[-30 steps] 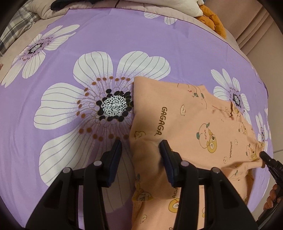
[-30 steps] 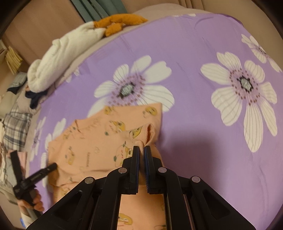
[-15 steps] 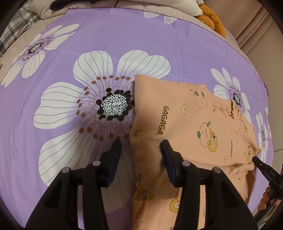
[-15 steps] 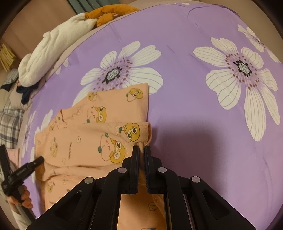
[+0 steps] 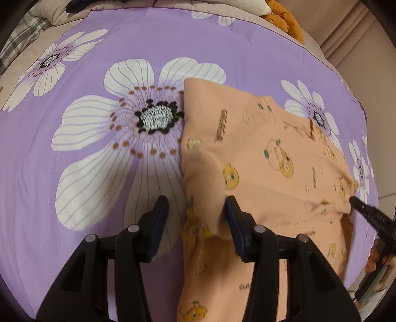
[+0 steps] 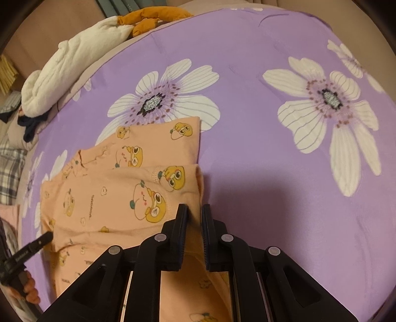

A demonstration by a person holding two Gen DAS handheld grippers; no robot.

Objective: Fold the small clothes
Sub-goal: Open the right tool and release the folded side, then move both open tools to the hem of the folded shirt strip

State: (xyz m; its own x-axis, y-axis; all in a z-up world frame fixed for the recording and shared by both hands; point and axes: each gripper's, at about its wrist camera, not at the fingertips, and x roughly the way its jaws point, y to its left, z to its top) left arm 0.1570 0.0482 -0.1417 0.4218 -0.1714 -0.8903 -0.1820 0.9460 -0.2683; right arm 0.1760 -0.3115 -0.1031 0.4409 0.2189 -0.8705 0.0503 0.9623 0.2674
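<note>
A small peach garment with yellow cartoon prints [image 5: 259, 158] lies on a purple flowered bedspread [image 5: 99, 198], its near part folded up over the rest. My left gripper [image 5: 195, 210] is open, its jaws wide apart with the garment's left folded edge between them. My right gripper [image 6: 195, 218] stands slightly open around the garment's right folded edge [image 6: 193, 198], a narrow gap showing between the jaws. The right gripper's tip also shows at the far right of the left wrist view [image 5: 363, 208]. The left gripper's tip shows at the left of the right wrist view [image 6: 37, 245].
A white rolled blanket [image 6: 74, 67] and an orange plush toy [image 6: 151, 19] lie at the head of the bed. Plaid bedding [image 5: 22, 37] and dark clothes [image 6: 29, 123] lie along one side. The bed edge and beige wall stand beyond.
The right gripper carried the garment's edge forward over the rest, then its jaws parted slightly. The fold now lies flatter. The left gripper stayed open and shifted little.
</note>
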